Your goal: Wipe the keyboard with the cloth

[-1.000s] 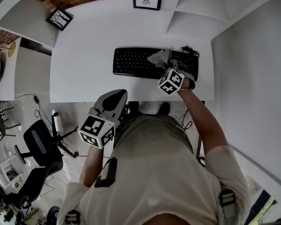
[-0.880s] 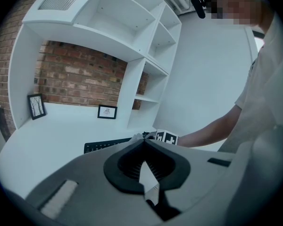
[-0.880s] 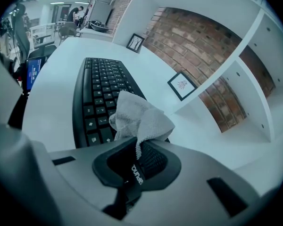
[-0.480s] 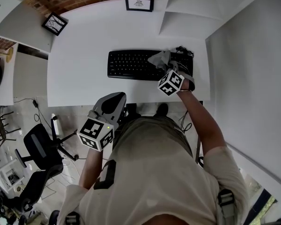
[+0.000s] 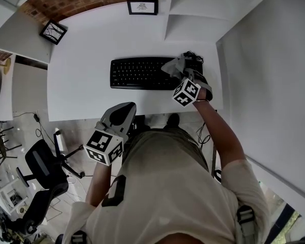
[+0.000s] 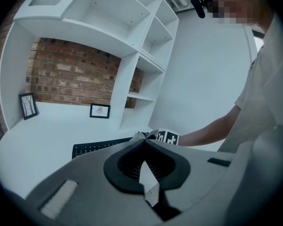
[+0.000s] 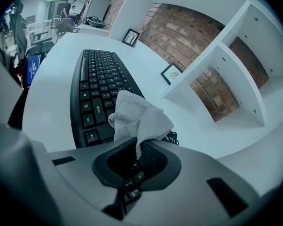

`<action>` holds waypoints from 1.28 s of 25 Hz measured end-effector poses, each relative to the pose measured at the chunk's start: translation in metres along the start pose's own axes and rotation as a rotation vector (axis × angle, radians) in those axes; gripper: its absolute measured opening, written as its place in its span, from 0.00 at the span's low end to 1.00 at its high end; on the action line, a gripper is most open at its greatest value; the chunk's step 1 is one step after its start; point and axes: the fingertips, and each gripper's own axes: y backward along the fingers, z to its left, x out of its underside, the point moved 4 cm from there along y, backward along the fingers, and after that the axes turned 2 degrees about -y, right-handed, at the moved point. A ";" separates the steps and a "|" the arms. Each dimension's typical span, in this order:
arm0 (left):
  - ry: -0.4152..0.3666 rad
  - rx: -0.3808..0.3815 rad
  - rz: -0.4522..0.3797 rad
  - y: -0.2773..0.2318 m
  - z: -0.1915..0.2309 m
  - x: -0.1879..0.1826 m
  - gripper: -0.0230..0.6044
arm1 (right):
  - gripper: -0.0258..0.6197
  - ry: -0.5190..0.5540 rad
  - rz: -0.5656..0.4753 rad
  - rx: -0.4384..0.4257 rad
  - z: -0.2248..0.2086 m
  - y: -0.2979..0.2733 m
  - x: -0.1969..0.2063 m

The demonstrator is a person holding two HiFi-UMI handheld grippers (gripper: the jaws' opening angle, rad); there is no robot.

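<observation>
A black keyboard (image 5: 140,73) lies across the middle of the white desk (image 5: 81,75). My right gripper (image 5: 182,71) hovers over the keyboard's right end, shut on a crumpled white cloth (image 5: 175,64). In the right gripper view the cloth (image 7: 139,119) bunches out of the jaws above the keys (image 7: 96,88). My left gripper (image 5: 124,110) hangs off the desk's front edge near the person's body, shut and empty. From the left gripper view, the keyboard (image 6: 99,147) and the cloth (image 6: 139,136) show beyond the left gripper (image 6: 144,147).
Two small framed pictures (image 5: 142,6) (image 5: 54,32) stand at the back of the desk. White shelves (image 5: 193,9) rise at the back right. A cable (image 5: 190,56) bunches by the keyboard's right end. An office chair (image 5: 40,161) stands on the floor at left.
My right gripper has carried the cloth rightward along the keyboard toward its right end. The left gripper has stayed by the desk's front edge.
</observation>
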 end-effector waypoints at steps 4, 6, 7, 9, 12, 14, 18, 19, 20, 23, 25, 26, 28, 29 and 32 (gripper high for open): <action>-0.006 0.008 0.004 -0.007 -0.006 -0.002 0.04 | 0.06 -0.013 -0.002 0.003 -0.008 0.003 0.014; -0.009 0.009 0.007 -0.011 -0.008 -0.002 0.04 | 0.06 -0.003 -0.003 0.008 -0.010 0.004 0.018; -0.011 0.010 0.007 -0.013 -0.009 -0.003 0.04 | 0.06 -0.004 0.002 0.012 -0.012 0.004 0.021; -0.014 0.012 0.007 -0.016 -0.013 -0.004 0.04 | 0.06 -0.017 0.009 0.023 -0.018 0.004 0.027; -0.015 0.010 0.008 -0.017 -0.015 -0.006 0.04 | 0.06 -0.024 0.018 0.030 -0.022 0.006 0.037; -0.014 0.008 0.009 -0.019 -0.017 -0.007 0.04 | 0.06 -0.028 0.022 0.033 -0.026 0.009 0.045; -0.017 0.012 0.013 -0.023 -0.022 -0.006 0.04 | 0.06 -0.046 0.028 0.048 -0.031 0.011 0.056; -0.018 0.014 0.014 -0.025 -0.024 -0.006 0.04 | 0.06 -0.050 0.028 0.051 -0.032 0.011 0.059; -0.018 0.016 0.016 -0.026 -0.025 -0.004 0.04 | 0.06 -0.055 0.028 0.052 -0.032 0.011 0.061; -0.020 0.019 0.021 -0.029 -0.029 -0.004 0.04 | 0.06 -0.061 0.023 0.051 -0.034 0.011 0.064; -0.022 0.019 0.020 -0.032 -0.031 -0.005 0.04 | 0.06 -0.066 0.023 0.053 -0.036 0.010 0.067; -0.022 0.019 0.020 -0.034 -0.033 -0.005 0.04 | 0.06 -0.070 0.025 0.056 -0.037 0.010 0.069; -0.023 0.018 0.024 -0.035 -0.035 -0.005 0.04 | 0.06 -0.079 0.026 0.063 -0.039 0.010 0.076; -0.022 0.017 0.026 -0.036 -0.036 -0.005 0.04 | 0.06 -0.081 0.025 0.066 -0.040 0.011 0.079; -0.022 0.017 0.030 -0.038 -0.040 -0.004 0.04 | 0.06 -0.088 0.014 0.067 -0.041 0.013 0.084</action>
